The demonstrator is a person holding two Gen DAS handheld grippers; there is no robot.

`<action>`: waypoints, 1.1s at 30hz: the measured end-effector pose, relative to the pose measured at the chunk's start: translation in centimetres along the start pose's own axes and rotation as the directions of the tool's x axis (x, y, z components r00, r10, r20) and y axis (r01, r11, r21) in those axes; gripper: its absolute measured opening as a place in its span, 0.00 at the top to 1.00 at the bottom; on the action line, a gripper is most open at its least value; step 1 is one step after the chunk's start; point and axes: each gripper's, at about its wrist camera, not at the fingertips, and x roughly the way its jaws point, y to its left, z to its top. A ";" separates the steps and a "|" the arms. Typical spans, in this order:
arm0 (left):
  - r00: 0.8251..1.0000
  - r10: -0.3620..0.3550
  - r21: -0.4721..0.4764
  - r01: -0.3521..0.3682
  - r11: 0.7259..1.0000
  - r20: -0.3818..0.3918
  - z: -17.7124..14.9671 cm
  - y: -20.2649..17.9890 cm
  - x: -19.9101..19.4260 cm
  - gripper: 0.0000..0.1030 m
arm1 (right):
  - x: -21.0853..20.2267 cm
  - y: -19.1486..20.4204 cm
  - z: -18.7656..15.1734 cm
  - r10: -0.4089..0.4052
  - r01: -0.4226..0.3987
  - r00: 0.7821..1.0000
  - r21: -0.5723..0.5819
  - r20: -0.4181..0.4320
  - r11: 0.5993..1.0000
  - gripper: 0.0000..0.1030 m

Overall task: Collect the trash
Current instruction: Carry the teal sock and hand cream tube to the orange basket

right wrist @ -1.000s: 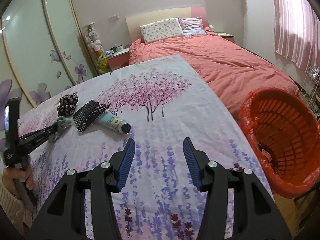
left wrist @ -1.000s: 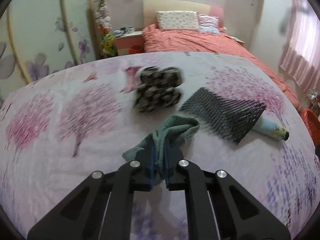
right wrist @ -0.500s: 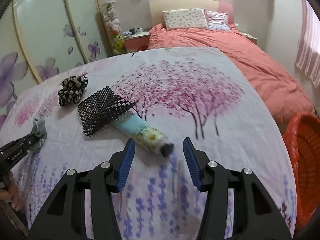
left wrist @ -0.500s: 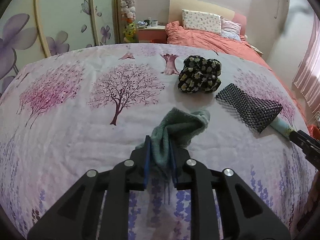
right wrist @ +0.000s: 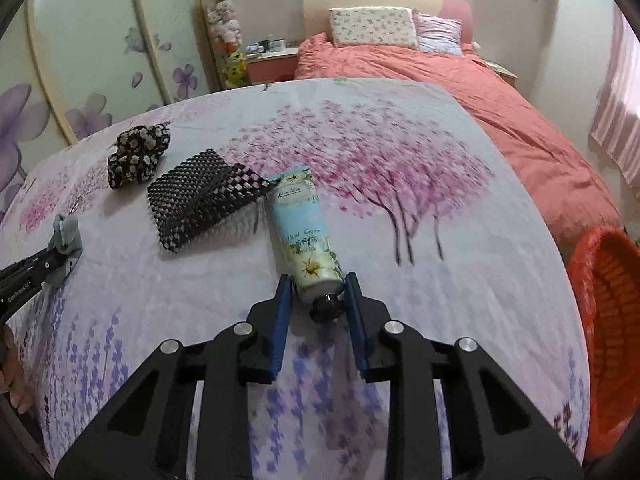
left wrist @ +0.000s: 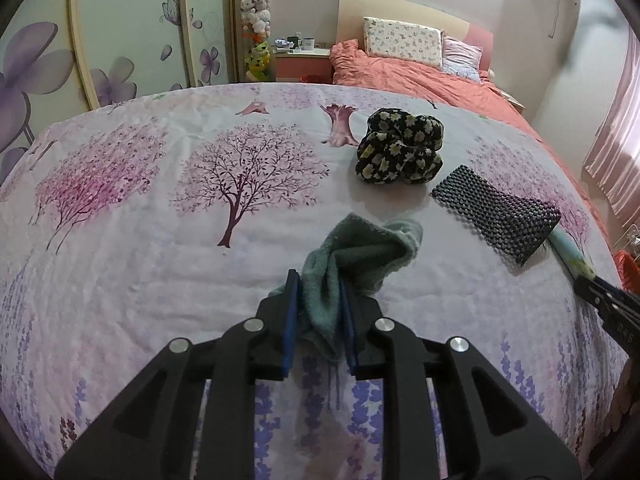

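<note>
My left gripper [left wrist: 319,284] is shut on a teal green cloth [left wrist: 360,254], held just above the flowered sheet; the cloth also shows in the right wrist view [right wrist: 66,236]. My right gripper [right wrist: 319,285] is open, its fingers on either side of the cap end of a light blue hand cream tube [right wrist: 302,232] lying on the sheet. A black mesh net [right wrist: 200,198] lies against the tube's far end, also visible in the left wrist view [left wrist: 498,218]. A black floral cloth bundle [left wrist: 400,152] lies behind it.
A red-orange basket with a liner [right wrist: 608,328] stands on the floor at the right edge of the table. A bed with a coral cover [right wrist: 460,76] is beyond. A wardrobe with flower doors [left wrist: 120,40] and a nightstand [left wrist: 300,60] stand at the back.
My right gripper moved forward to the tube, whose cap end now lies between its fingers. My left gripper stays shut on the teal cloth and has turned a little to the left.
</note>
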 end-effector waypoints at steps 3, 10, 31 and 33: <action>1.000 0.001 0.001 -0.001 1.000 0.000 0.0 0.0 0.0 0.80 | -0.8 -1.4 -0.8 -0.057 0.056 0.998 0.077 0.006 0.995 0.74; 1.000 -0.013 -0.008 0.013 1.000 0.001 0.0 0.4 0.1 0.79 | -0.8 -2.3 -1.0 -0.050 0.048 0.999 0.107 0.014 0.993 0.72; 0.999 -0.053 -0.007 0.053 0.999 0.005 -0.6 0.3 -0.7 0.66 | -0.2 -2.1 -0.2 -0.030 0.030 1.000 0.050 0.008 0.998 0.63; 0.998 -0.057 -0.002 0.057 0.998 0.006 -0.8 0.0 -1.0 0.65 | -0.1 -2.1 0.0 -0.039 0.038 0.999 0.048 0.007 0.998 0.65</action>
